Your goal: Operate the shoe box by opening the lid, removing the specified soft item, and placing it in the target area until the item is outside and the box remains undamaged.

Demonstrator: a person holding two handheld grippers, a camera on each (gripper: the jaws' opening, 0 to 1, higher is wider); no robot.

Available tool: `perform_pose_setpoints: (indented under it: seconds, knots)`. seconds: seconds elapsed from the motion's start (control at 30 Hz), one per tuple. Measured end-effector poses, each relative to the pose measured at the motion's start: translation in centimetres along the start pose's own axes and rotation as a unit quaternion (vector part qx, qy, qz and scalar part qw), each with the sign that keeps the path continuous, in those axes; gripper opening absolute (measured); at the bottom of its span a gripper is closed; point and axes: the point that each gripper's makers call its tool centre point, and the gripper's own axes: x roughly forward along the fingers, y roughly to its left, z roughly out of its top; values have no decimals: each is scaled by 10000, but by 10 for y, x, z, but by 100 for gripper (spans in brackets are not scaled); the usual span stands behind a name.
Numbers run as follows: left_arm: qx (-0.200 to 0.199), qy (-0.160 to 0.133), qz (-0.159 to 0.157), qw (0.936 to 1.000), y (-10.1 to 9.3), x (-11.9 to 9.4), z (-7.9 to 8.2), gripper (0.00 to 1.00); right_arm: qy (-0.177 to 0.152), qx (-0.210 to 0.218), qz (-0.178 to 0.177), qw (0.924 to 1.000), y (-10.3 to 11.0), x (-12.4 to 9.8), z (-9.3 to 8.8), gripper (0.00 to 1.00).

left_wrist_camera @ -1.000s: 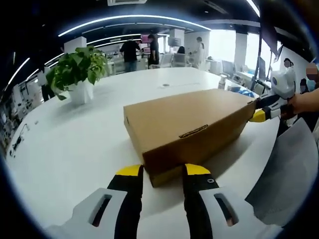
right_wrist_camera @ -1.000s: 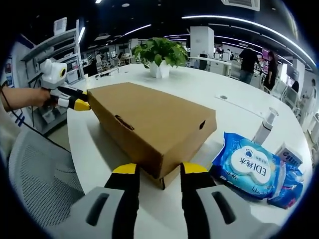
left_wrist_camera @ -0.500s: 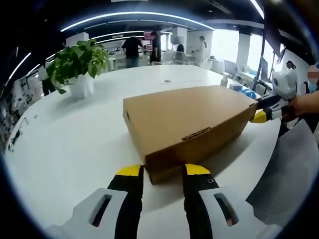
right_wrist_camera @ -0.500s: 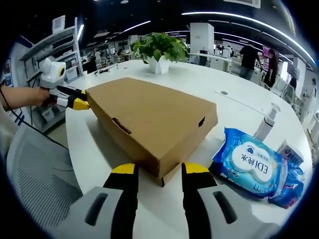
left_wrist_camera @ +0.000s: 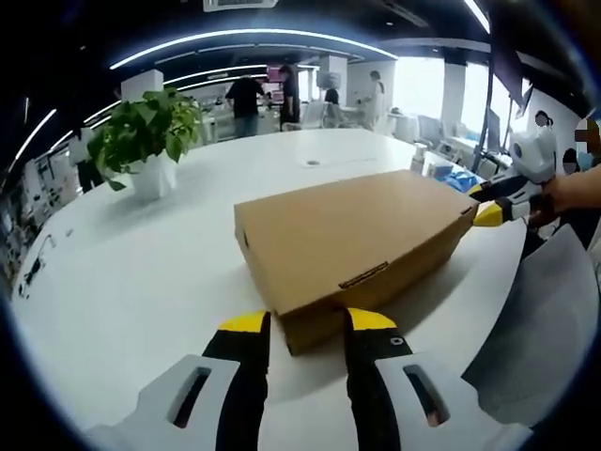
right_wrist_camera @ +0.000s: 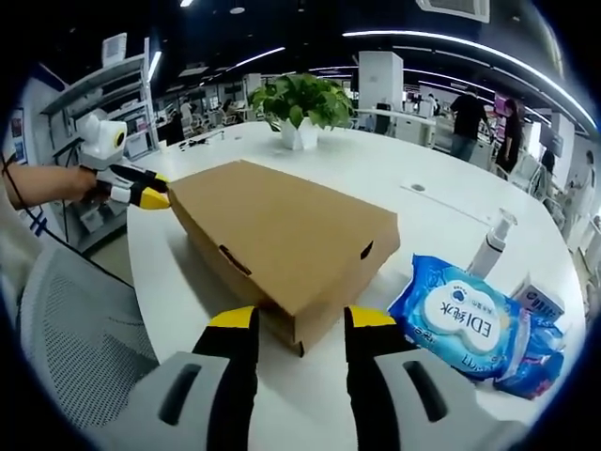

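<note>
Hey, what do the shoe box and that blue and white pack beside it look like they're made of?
The shoe box looks like plain brown cardboard: matte, unprinted, with folded edges and die-cut slots. The blue and white pack seems to be soft plastic film, judging by its glossy sheen, wrinkles and pillowy shape; probably wet wipes, though that is a guess.

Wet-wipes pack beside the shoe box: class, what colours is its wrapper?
The wet-wipes pack is blue with a white oval label, clearest in the right gripper view.

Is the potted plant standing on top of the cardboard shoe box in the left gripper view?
No, the potted plant stands on the white table beyond the shoe box, apart from it.
</note>
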Motion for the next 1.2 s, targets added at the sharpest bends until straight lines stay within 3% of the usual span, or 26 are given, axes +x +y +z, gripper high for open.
perform_pose_setpoints:
  seconds: [0.47, 0.87, 1.2]
  knots:
    - [93, 8, -34, 10000, -1, 4, -3, 28, -15, -78, 54, 10000, 4, 7, 1, 31]
    - [118, 147, -21, 9998, 0, 10, -9, 28, 208, -228, 74, 9995, 5, 12, -6, 29]
    - [-33, 115, -36, 9999, 5, 15, -5, 28, 254, -248, 95, 9993, 2, 14, -6, 28]
